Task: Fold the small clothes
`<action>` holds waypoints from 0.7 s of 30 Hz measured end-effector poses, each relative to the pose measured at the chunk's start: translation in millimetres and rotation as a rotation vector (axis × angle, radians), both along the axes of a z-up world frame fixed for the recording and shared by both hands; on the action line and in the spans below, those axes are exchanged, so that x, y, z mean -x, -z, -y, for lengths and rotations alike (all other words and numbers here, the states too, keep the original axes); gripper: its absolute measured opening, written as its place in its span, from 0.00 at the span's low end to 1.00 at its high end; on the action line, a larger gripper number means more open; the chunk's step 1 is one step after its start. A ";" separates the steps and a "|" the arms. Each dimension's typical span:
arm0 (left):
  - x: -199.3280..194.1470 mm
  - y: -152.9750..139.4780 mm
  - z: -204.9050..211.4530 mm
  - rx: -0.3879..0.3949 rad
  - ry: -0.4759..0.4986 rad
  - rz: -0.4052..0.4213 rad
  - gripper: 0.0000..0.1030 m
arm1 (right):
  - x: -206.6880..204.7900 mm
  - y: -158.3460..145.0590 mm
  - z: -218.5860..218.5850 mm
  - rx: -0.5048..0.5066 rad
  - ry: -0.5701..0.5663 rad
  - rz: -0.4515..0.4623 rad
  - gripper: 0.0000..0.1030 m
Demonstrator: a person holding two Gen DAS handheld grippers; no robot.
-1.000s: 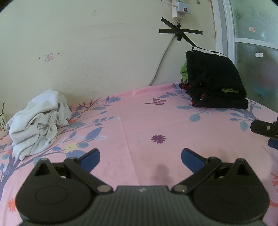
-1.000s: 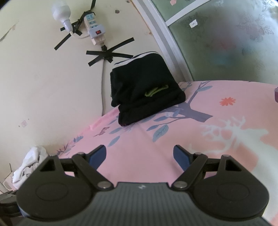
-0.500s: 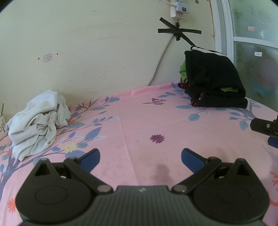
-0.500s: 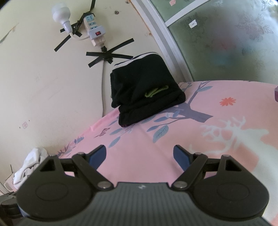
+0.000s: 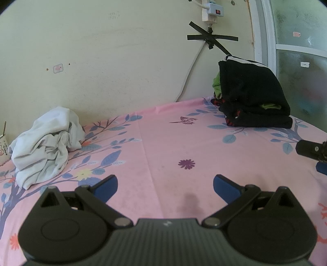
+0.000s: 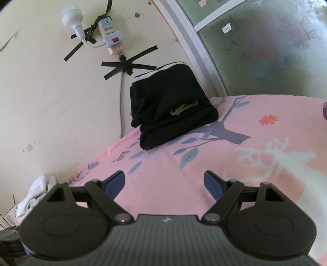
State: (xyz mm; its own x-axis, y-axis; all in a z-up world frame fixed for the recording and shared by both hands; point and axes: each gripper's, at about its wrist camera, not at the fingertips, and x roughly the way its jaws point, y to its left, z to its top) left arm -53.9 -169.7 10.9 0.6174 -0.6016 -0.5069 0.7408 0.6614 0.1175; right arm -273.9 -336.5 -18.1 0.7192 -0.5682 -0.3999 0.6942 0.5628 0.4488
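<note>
We see both tongs held low over a bed with a pink flowered sheet (image 5: 163, 139), each tilted a little downward toward the wall.

Left tongs (image 5: 165, 185): jaws spread wide, released, nothing between the blue pads (image 5: 107, 185); only bare sheet shows in the gap. They point roughly at 12 o'clock across the bed toward the cream wall (image 5: 122, 61).

Right tongs (image 6: 164, 183): jaws likewise wide apart, released, with no cloth between them, only sheet. In the left wrist view the tip of the right tongs shows at the 3 o'clock edge, just above the sheet, apart from the left tongs.

Task items:
- A crumpled white garment (image 5: 47, 143) lies on the sheet at 10 o'clock from the left tongs, near the wall, unfolded and bunched. In the right wrist view it appears at the 8 o'clock edge, partly hidden behind the tongs' body.
- A stack of black folded clothes (image 5: 253, 98) sits at 1 o'clock from the left tongs, in the bed's far corner against the wall and beside the frosted window (image 5: 302, 61). From the right tongs it lies at about 12 o'clock. A bit of green fabric shows in it.

Neither tongs touch any garment.

On the wall above the stack, a power strip (image 6: 111, 35) is fixed with black tape, with a bulb (image 6: 71, 18) plugged beside it.
</note>
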 end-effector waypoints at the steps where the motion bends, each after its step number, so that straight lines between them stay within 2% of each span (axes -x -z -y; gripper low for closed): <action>1: 0.1 0.1 0.0 0.000 0.000 0.000 1.00 | 0.1 0.0 0.0 0.000 0.000 0.000 0.73; 21: -1.8 -2.6 -2.6 0.005 -0.003 0.008 1.00 | -1.1 -0.1 -0.1 0.000 -0.002 -0.004 0.73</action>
